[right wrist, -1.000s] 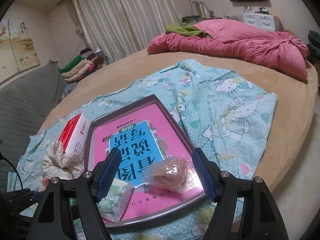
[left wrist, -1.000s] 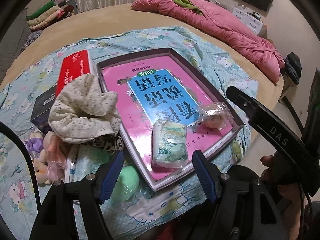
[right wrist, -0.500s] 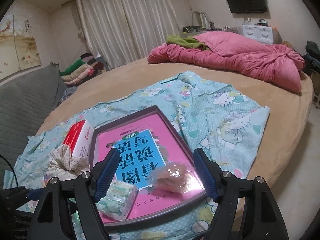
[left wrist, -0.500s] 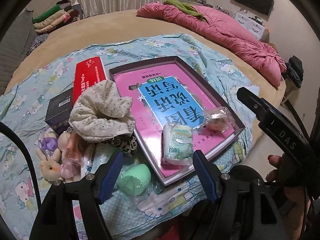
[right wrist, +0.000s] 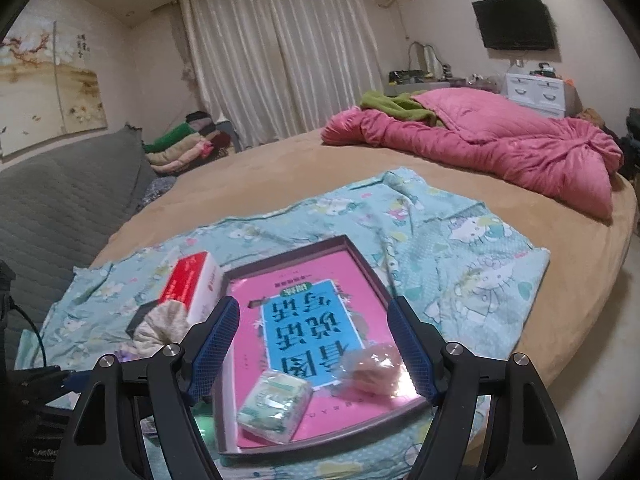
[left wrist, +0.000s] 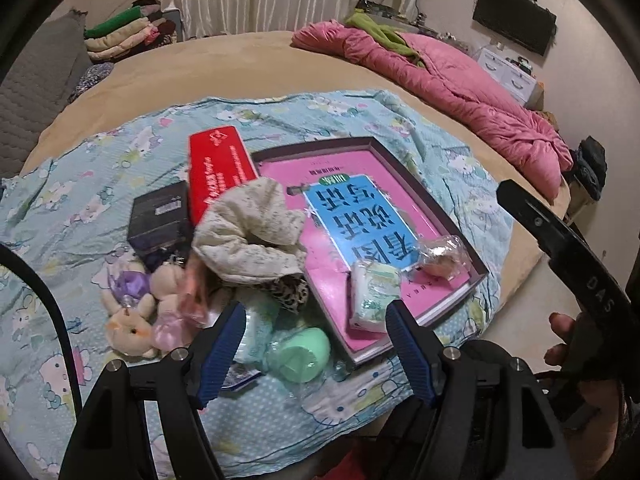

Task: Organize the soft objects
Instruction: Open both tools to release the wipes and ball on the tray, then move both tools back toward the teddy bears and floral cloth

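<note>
A dark-rimmed tray (left wrist: 420, 178) (right wrist: 360, 254) with a pink and blue printed bottom lies on the patterned sheet. Inside it rest a green tissue pack (left wrist: 374, 292) (right wrist: 276, 406) and a wrapped brownish soft item (left wrist: 442, 254) (right wrist: 372, 368). Left of the tray sits a heap: crumpled floral cloth (left wrist: 252, 236) (right wrist: 160, 326), small plush toys (left wrist: 140, 312), a green soft ball in plastic (left wrist: 302, 354). My left gripper (left wrist: 316, 356) hangs open above the ball with nothing between its fingers. My right gripper (right wrist: 312, 348) hovers open over the tray, holding nothing.
A red box (left wrist: 220, 168) (right wrist: 192, 280) and a dark box (left wrist: 160, 218) lie beside the cloth. A pink quilt (right wrist: 500, 140) covers the bed's far side. Folded clothes (right wrist: 180, 146) are stacked near the curtain. A person's hand (left wrist: 568, 340) holds the other gripper at right.
Both grippers have pulled up and back from the bed, so tray and heap look smaller and farther. Nothing was picked up or released.
</note>
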Tool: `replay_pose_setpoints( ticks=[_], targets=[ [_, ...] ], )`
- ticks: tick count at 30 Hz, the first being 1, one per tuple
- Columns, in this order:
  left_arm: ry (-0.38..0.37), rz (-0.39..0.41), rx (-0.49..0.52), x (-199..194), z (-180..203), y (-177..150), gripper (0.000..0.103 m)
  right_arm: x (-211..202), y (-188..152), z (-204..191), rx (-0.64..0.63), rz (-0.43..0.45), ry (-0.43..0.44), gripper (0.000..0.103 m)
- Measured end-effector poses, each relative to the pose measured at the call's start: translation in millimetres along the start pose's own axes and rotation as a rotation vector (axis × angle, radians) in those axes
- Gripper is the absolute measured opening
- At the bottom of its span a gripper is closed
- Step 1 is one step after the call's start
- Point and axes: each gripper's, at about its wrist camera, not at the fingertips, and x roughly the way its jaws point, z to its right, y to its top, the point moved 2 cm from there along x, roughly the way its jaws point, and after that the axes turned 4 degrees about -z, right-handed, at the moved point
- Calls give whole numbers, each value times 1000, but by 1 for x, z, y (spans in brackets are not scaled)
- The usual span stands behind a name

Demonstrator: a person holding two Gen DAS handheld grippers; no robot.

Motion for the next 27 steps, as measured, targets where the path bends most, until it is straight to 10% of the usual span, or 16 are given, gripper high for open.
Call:
replay_pose_setpoints(
  ticks=[27],
  targets=[
    [47,50,-261,-32,-133,-8,72,5,1,-77,-106,-89,134,78]
  ],
)
